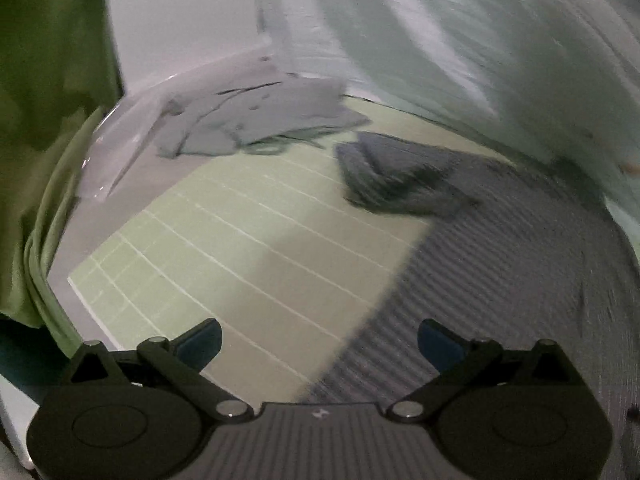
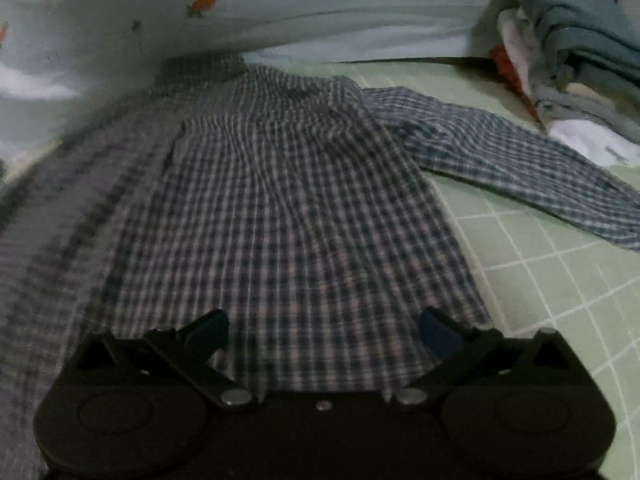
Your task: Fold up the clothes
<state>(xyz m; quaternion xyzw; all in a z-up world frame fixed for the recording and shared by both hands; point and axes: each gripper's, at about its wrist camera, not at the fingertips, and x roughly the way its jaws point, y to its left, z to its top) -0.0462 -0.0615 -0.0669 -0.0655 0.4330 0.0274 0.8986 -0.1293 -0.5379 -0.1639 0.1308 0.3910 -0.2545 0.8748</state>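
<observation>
Left wrist view, blurred: green cloth (image 1: 36, 128) hangs at the far left edge. Beside it, a pale green mat (image 1: 248, 248) with a white grid covers the surface. At the mat's far edge lies a crumpled grey garment (image 1: 260, 120). Left gripper (image 1: 319, 340) hovers over the boundary between bare mat and checked shirt (image 1: 500, 280); jaws released, spread wide, nothing between them. The shirt fills the right side of this view, one bunched part of it lying on the mat further ahead. Pale sheet (image 1: 480, 40) with small orange prints rises behind. Right wrist view: the same pale sheet (image 2: 120, 20), carrot print visible, forms the backdrop at left and top. Checked shirt (image 2: 288, 200) lies spread flat on the mat, its far end towards the sheet, body running towards the camera. Right gripper (image 2: 323, 332) sits over the shirt's near edge; jaws released, wide apart, fabric below them but not pinched. One sleeve (image 2: 520, 160) extends to the right across the mat (image 2: 560, 280). Far right, a stack of folded clothes (image 2: 572, 60), well apart from the shirt body.
</observation>
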